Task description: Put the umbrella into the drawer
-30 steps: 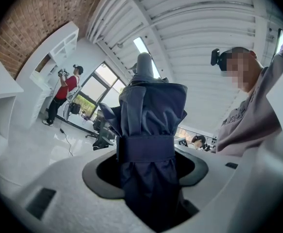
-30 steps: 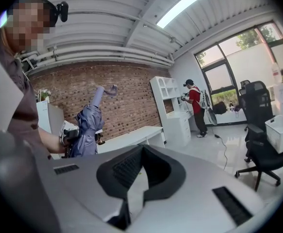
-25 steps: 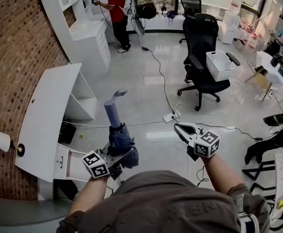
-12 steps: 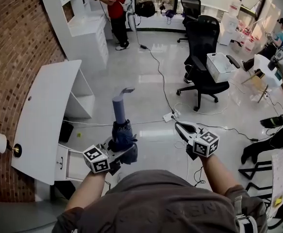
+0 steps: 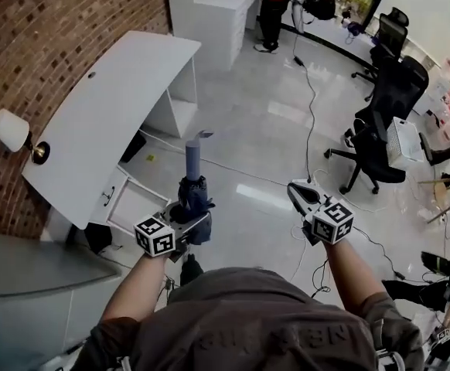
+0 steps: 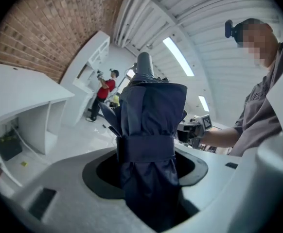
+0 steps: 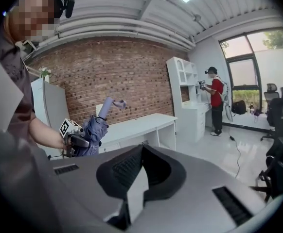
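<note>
White tabletop (image 5: 109, 114) by the brick wall (image 5: 63, 37), drawer (image 5: 136, 205) open over glossy floor (image 5: 240, 137). Left gripper (image 5: 192, 224) pinches the folded umbrella (image 5: 192, 195) — right gripper (image 5: 296, 190) pressed together, empty.

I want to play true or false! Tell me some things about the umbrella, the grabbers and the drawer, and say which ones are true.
1. The left gripper holds the folded umbrella. True.
2. The right gripper holds something too. False: its jaws are together with nothing between them.
3. The umbrella lies in the drawer. False: it stands upright in the left gripper, outside the drawer.
4. The drawer under the white desk is pulled open. True.
5. A lamp sits on the brick wall. True.
</note>
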`<state>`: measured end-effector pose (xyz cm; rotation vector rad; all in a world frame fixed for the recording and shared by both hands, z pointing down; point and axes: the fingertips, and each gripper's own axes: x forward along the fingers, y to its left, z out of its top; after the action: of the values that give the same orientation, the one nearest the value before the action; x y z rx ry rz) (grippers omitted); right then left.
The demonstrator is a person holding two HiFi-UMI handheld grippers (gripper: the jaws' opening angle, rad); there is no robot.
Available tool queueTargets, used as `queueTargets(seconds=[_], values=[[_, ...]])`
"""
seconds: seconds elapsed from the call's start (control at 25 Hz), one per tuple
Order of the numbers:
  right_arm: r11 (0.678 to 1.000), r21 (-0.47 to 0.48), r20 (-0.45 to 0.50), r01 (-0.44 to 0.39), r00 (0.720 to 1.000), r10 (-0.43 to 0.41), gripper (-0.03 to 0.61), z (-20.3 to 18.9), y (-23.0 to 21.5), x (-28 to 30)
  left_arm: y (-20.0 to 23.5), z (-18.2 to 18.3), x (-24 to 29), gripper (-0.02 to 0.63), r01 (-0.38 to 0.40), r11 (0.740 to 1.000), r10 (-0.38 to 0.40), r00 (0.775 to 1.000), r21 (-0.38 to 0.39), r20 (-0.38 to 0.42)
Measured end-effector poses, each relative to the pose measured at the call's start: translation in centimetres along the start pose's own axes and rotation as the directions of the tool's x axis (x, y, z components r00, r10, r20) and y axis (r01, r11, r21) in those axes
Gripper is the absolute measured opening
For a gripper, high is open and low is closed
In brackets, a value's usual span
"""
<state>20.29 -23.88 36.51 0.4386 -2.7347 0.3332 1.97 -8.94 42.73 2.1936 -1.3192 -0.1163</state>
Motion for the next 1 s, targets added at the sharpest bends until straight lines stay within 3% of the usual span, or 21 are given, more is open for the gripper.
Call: queueTargets(seconds=[0.2, 0.44, 0.72, 1.0], values=[[0.994, -0.031, -0.058, -0.106, 0.993, 0.104, -0.006, -0.5, 2.9, 10.1, 9.3, -4.9, -6.1, 0.253, -0.194, 0.98, 0.191, 0.98, -0.046, -0.062], [0.974, -0.057, -0.13, -0.219, 0.969, 0.21, -0.006, -3.1, 7.1, 21.9, 19.2, -11.1, -11.4, 0.253, -0.34, 0.938, 0.328, 0.933, -0.065, -0.147], [0.931, -0.091, -0.243, -0.355, 0.914, 0.325, -0.006, -7.8, 13.6, 33.9, 28.6, -18.0, -16.2, 0.253, -0.45, 0.886, 0.416, 0.879, -0.115, -0.234], [0.89, -0.094, -0.319, -0.447, 0.86, 0.398, -0.006, -12.5, 17.9, 42.1, 36.7, -26.7, -19.9, 0.253, -0.535, 0.838, 0.46, 0.801, -0.113, -0.383]])
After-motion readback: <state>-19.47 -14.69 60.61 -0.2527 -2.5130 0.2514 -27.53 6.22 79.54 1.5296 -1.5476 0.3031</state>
